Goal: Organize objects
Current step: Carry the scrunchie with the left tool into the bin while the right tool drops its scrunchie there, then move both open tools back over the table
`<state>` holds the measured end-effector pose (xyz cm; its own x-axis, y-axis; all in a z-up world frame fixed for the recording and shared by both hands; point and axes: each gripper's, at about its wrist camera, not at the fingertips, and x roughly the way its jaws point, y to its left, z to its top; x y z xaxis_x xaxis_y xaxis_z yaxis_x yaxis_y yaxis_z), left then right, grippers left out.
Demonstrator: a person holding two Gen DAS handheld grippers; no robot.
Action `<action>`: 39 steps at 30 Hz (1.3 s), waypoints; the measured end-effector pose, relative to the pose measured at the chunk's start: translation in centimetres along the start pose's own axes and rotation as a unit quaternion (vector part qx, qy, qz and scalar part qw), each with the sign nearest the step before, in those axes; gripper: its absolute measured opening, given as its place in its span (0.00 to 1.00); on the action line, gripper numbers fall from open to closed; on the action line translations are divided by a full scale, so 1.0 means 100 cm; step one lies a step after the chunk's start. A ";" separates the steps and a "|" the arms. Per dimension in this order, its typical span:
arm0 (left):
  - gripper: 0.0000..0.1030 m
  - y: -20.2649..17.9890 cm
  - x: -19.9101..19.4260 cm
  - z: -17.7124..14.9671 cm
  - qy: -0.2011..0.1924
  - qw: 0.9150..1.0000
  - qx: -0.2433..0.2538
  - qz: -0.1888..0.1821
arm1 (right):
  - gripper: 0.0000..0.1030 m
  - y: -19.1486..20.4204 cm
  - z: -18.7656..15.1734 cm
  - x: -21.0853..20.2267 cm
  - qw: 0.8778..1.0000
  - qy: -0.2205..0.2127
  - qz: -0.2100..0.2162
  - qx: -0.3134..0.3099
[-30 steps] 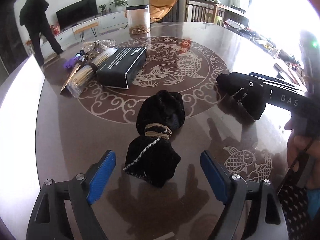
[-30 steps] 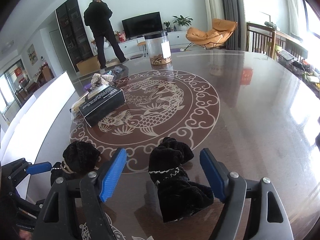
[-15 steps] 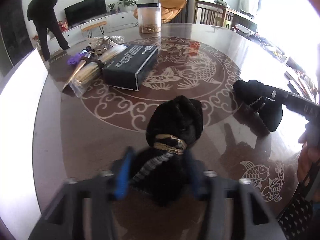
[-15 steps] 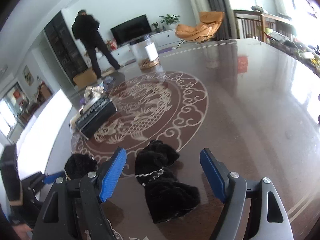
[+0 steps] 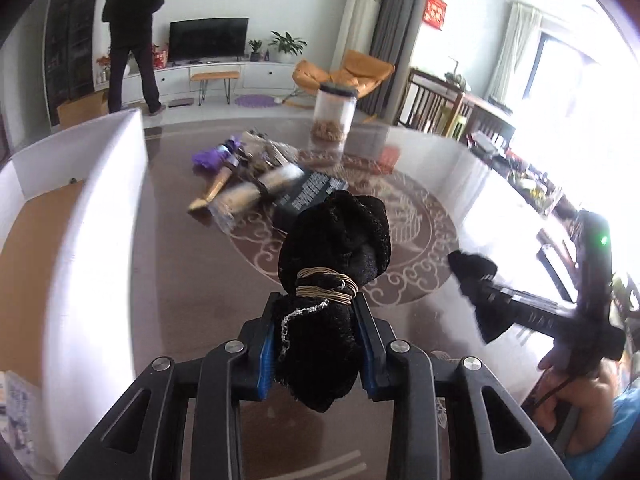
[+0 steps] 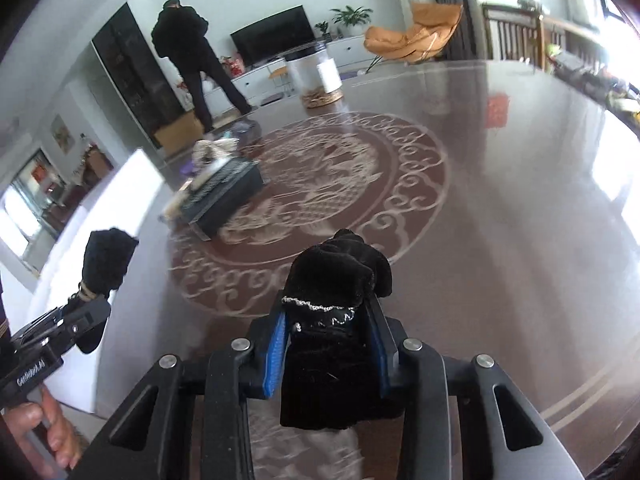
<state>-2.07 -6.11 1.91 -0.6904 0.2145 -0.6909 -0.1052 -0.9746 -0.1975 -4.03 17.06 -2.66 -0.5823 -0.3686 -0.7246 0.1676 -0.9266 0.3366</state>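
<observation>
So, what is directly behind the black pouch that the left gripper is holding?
Behind the black pouch with the tan cord, held by the left gripper, lies a dark box on the table. The pouch covers the box's near end; its contents cannot be seen.

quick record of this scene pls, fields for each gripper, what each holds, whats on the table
left gripper: shut on tied pouch, lifted off the table
right gripper: shut on second pouch
tied pouch: black velvet, tan cord round its neck
second pouch: black velvet, silver trim
on table: black box, bagged sticks, purple item, jar
left of table: white box
</observation>
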 end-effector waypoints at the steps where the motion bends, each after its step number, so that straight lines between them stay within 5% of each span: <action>1: 0.32 0.008 -0.012 0.003 -0.008 1.000 -0.004 0.003 | 0.35 0.011 0.001 -0.001 1.000 0.005 0.014 -0.006; 8: 0.32 0.094 -0.090 0.014 -0.052 0.991 -0.051 0.113 | 0.35 0.142 0.035 -0.011 0.986 0.014 0.152 -0.068; 14: 0.34 0.184 -0.118 -0.007 -0.027 0.971 -0.119 0.207 | 0.35 0.291 0.039 0.002 0.951 0.049 0.254 -0.170; 17: 0.53 0.218 -0.106 -0.024 0.030 0.954 -0.146 0.260 | 0.42 0.341 0.022 0.023 0.938 0.071 0.265 -0.210; 19: 0.73 0.236 -0.100 -0.035 0.055 0.944 -0.168 0.279 | 0.69 0.356 0.015 0.047 0.932 0.114 0.266 -0.218; 22: 0.73 0.245 -0.102 -0.043 0.051 0.941 -0.186 0.278 | 0.73 0.350 0.014 0.061 0.936 0.125 0.259 -0.203; 27: 0.73 0.229 -0.100 -0.033 0.020 0.948 -0.193 0.253 | 0.84 0.293 0.025 0.045 0.954 0.056 0.230 -0.186; 30: 0.73 0.189 -0.099 -0.017 -0.011 0.967 -0.161 0.196 | 0.91 0.231 0.014 0.038 0.974 -0.004 0.139 -0.181; 33: 0.73 0.142 -0.093 0.000 -0.026 0.984 -0.106 0.138 | 0.91 0.169 -0.010 0.047 0.985 -0.013 0.017 -0.172; 39: 0.94 0.022 -0.049 0.008 0.000 0.999 -0.035 0.014 | 0.91 0.096 -0.039 0.044 0.989 -0.010 -0.074 -0.129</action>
<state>0.56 -9.31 5.42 -0.6922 0.1871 -0.6970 -0.0355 -0.9735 -0.2261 -1.87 6.24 -4.95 -0.6309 -0.2290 -0.7413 0.2751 -0.9594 0.0622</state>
